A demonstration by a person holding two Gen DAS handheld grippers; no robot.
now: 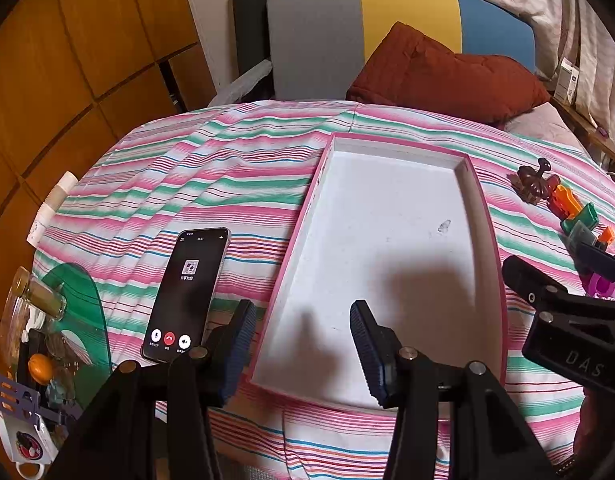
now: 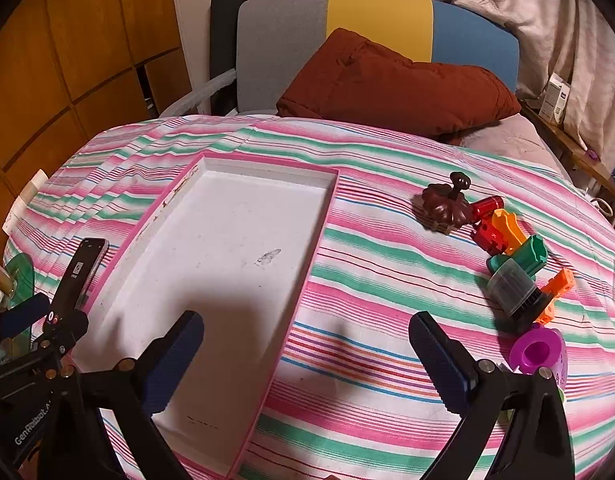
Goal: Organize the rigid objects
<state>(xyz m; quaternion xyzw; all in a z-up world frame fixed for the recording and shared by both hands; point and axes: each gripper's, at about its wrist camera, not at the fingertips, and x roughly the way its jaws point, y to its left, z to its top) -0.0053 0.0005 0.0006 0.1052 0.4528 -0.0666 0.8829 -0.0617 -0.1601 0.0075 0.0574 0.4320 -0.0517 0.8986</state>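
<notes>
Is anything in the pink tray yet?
No: in the right wrist view the pink tray shows only its bare white floor, and the toy pieces lie on the striped cloth beside it.

A big flat box (image 2: 227, 248) with a pink rim and a white inside is lying open on the striped cloth, with nothing in it. To its right, well apart, little toys are lying in a bunch: a brown toy (image 2: 445, 206) with a stick poking up, a red piece (image 2: 487, 208), orange pieces (image 2: 507, 228), a green piece (image 2: 527, 256), a grey block (image 2: 509, 286) and a purple cup (image 2: 537, 350) on its side.
</notes>
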